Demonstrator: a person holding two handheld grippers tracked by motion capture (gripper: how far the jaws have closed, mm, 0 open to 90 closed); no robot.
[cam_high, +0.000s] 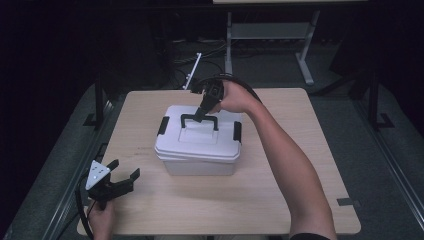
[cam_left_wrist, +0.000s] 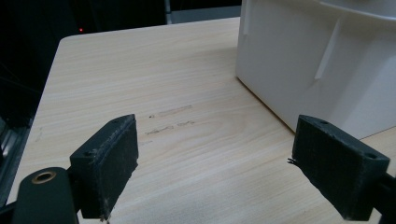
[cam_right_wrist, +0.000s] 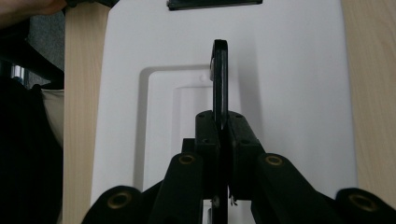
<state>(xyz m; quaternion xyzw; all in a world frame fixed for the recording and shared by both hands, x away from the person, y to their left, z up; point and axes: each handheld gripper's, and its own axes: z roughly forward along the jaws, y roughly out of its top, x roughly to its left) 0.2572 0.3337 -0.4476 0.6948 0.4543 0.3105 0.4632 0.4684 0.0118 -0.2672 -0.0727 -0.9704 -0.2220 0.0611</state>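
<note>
Left gripper (cam_high: 121, 174) spread wide over table (cam_high: 300, 165), right gripper (cam_high: 200, 116) clamping white box's (cam_high: 200, 150) black handle (cam_high: 199, 120)

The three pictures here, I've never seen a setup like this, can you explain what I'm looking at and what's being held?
A person sits at a wooden table and holds a hand-operated clamp tool, called a gripper, in each hand. The high view looks down from above the person. The other two pictures come from small cameras that ride on the grippers and look along their black jaws.

On the table stands a white plastic box with a lid, black side latches and a black carry handle. The right gripper is shut on that handle; in its own view the handle runs edge-on between the closed jaws. The left gripper rests near the table's front left corner with its jaws open and holds nothing.
</note>
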